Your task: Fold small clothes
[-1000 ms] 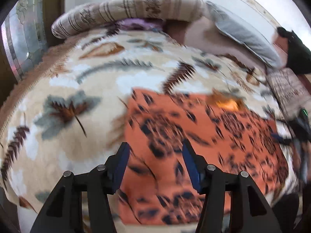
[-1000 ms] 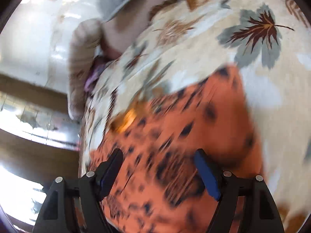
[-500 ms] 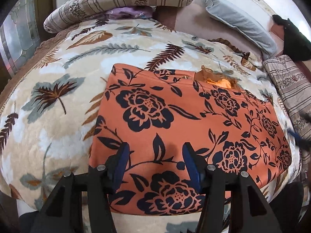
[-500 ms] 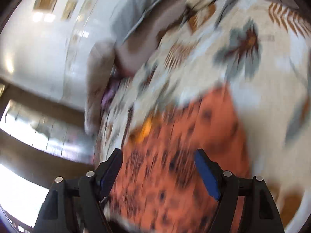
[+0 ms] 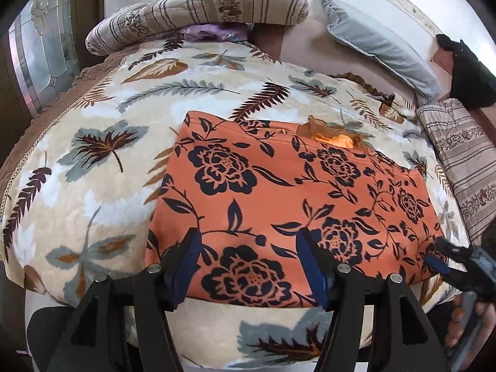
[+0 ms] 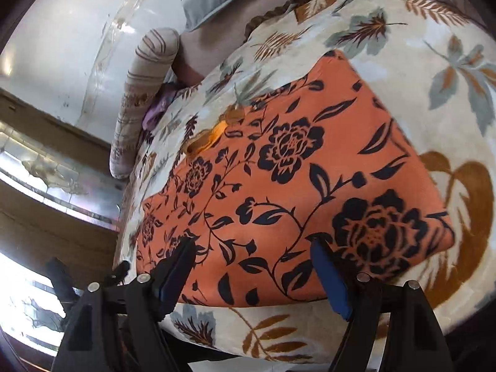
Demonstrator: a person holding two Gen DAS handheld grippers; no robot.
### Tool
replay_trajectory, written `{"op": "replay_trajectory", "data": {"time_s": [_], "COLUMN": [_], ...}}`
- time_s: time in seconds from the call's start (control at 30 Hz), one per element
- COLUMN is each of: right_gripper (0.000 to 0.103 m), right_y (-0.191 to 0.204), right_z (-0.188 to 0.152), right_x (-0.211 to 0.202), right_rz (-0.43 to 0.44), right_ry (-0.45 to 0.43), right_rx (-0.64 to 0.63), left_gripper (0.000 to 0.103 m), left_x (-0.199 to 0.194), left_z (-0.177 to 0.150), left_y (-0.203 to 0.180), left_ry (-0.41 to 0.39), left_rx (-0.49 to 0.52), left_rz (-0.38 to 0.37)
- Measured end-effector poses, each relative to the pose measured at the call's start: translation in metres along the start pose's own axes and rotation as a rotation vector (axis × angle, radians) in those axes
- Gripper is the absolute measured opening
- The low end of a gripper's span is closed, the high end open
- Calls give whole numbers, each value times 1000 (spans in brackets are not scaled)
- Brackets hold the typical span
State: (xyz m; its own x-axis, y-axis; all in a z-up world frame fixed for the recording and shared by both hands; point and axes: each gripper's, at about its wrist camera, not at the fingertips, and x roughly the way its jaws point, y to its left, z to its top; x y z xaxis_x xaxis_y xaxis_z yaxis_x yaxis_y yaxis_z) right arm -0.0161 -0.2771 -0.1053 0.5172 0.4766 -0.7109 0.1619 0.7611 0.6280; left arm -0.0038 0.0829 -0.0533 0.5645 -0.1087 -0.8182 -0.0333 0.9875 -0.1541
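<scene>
An orange garment (image 5: pixel 279 198) printed with dark flowers lies folded flat on the leaf-patterned bedspread (image 5: pixel 102 186); a lighter orange lining (image 5: pixel 331 138) peeks out at its far edge. My left gripper (image 5: pixel 248 266) hovers over the garment's near edge, jaws opening, nothing pinched between them. The right gripper (image 5: pixel 446 260) shows at the garment's right corner in the left wrist view. In the right wrist view the same garment (image 6: pixel 310 170) fills the middle, and my right gripper (image 6: pixel 252 266) stands open above its near edge, holding nothing.
A rolled striped quilt (image 5: pixel 198 9) and a grey pillow (image 5: pixel 381 43) lie at the head of the bed. Another striped folded cloth (image 5: pixel 465 161) sits at the right. A black object (image 5: pixel 468 71) rests by the far right. A hand (image 5: pixel 468 319) holds the right gripper.
Both grippers have pulled back toward the near edge, so the whole garment now lies in view. The left jaws stand slightly wider. The earlier motion blur has cleared.
</scene>
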Motion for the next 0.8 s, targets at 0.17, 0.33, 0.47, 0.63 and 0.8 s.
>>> {"op": "replay_trajectory", "data": {"time_s": [0.17, 0.33, 0.47, 0.63, 0.8], "right_gripper": [79, 85, 86, 86, 86], "right_y": [-2, -24, -18, -7, 0], "right_z": [6, 20, 26, 48, 61], "right_x": [-7, 6, -5, 12, 34], "right_rz": [89, 13, 136, 82, 22], "right_ry": [-8, -4, -13, -1, 46], "right_rx": [100, 173, 198, 171, 189], "left_gripper": [64, 65, 65, 65, 65], "left_x": [-7, -4, -1, 12, 21], "left_z": [-3, -4, -6, -7, -9], "left_y": [-6, -7, -6, -2, 2], "left_ry": [-4, 14, 16, 46, 66], "left_rx": [15, 9, 20, 7, 11], "left_rz": [12, 14, 32, 44, 52]}}
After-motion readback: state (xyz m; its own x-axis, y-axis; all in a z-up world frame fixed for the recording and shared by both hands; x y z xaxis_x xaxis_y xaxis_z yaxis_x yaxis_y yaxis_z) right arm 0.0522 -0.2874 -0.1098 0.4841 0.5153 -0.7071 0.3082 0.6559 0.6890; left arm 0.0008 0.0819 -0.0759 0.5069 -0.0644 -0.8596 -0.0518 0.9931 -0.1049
